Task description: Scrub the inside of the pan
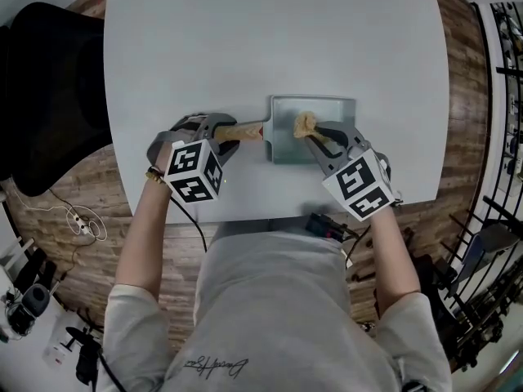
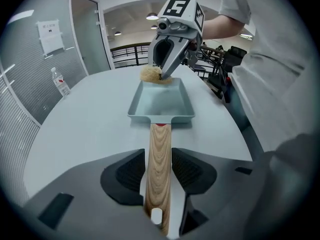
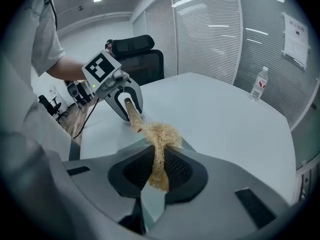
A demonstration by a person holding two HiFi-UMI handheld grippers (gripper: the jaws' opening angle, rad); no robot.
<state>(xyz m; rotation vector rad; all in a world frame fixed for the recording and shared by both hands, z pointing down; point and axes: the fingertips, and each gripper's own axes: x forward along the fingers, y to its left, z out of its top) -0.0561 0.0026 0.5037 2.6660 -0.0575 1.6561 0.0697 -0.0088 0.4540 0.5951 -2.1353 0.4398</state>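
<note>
Pinching a tan scrubber [image 3: 161, 133] tight, the right hand-held gripper [image 3: 157, 171] has its jaws closed on the thin end of it. The fluffy end sticks out past the jaws. In the head view that fluffy end sits over the inside of the pan [image 1: 286, 141]. I cannot tell if it touches the bottom. This gripper tips down at the pan from the near right side.

The left hand-held gripper [image 2: 159, 171] has its jaws wide apart. The wood handle [image 2: 159, 144] of the pan runs right between them. The pads sit just beside the handle, one on each side, but they do not squeeze it. This gripper tips down too.

The pan is grey and shaped like a box with low walls. It lies flat on the counter [image 1: 270, 39], close to the near edge. In the head view its handle points left. A small red bit shows where the handle meets the pan. The end of the handle has a hole in it.

The counter is pale grey with round corners. A clear bottle [image 2: 61, 82] stands up on it, well apart from the pan. A black chair [image 1: 49, 96] stands beside the counter, on the left in the head view. The floor [image 1: 90, 194] is wood.

A person in a pale shirt holds one gripper in each hand. Each gripper has a cube with black and white squares on it.
</note>
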